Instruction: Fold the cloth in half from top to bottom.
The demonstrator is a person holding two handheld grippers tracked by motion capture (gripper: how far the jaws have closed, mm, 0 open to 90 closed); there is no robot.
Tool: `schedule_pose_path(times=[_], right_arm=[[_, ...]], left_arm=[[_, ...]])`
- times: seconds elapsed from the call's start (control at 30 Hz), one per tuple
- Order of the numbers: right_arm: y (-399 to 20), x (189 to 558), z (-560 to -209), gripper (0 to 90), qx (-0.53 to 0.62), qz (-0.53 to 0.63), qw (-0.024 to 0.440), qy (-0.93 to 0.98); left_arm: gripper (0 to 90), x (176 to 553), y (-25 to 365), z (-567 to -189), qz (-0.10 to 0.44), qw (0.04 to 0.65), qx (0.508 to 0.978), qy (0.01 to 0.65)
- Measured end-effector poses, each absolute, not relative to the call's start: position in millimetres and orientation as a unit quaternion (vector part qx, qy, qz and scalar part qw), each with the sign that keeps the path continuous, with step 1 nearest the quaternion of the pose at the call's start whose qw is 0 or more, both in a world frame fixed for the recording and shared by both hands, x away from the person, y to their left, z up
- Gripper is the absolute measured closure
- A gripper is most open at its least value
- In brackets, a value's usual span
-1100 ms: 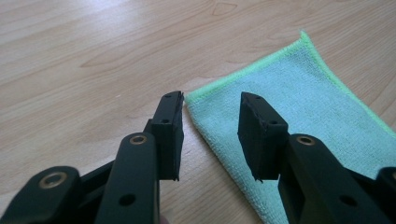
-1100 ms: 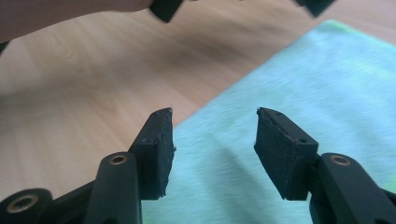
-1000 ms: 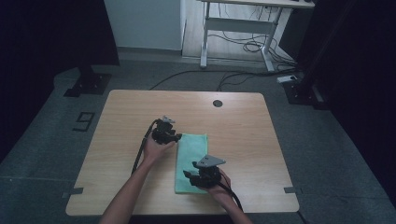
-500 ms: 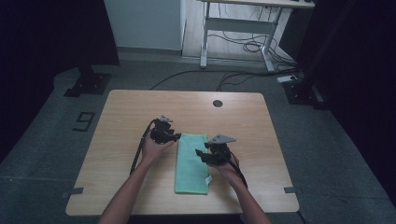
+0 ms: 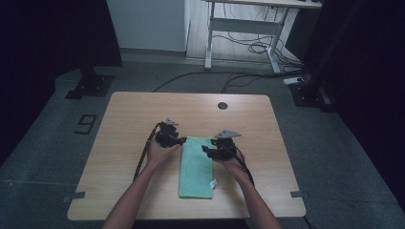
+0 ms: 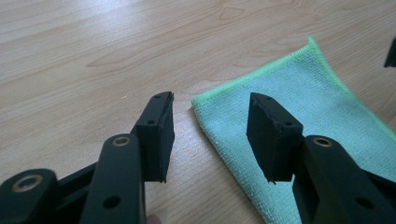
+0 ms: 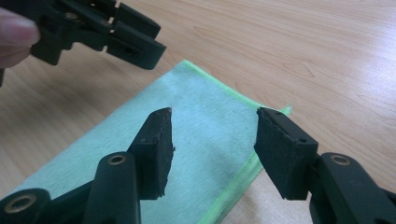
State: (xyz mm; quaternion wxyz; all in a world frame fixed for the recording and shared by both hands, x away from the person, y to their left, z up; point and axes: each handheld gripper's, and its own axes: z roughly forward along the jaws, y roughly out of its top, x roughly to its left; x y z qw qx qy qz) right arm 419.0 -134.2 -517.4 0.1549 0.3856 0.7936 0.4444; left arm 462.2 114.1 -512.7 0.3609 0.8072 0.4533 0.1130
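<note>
Both my left gripper and right gripper hang open over the green cloth's far corners; a shallow pinch risks snagging only the top layer.

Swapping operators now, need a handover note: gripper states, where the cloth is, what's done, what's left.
Left hand-held gripper: open, jaws straddling the far left corner of the green cloth, not clamped.
Right hand-held gripper: open, above the far right corner, holding nothing.
Cloth: folded into a long strip, flat on the table, tag at its near right edge.
Done: both grippers lined up at the far corners.
Left: probably close on both corners and make the next fold toward the near end.
</note>
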Motion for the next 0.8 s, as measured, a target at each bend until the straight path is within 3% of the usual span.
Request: schedule_pose_path(times=[0.8], right_arm=[[-147.0,441.6,-530.7,47.1,0.420,0.438,0.153,0.780]], left_arm=[[50.9,465.9,117.6,-515.1,0.113,0.362,0.805,0.456]])
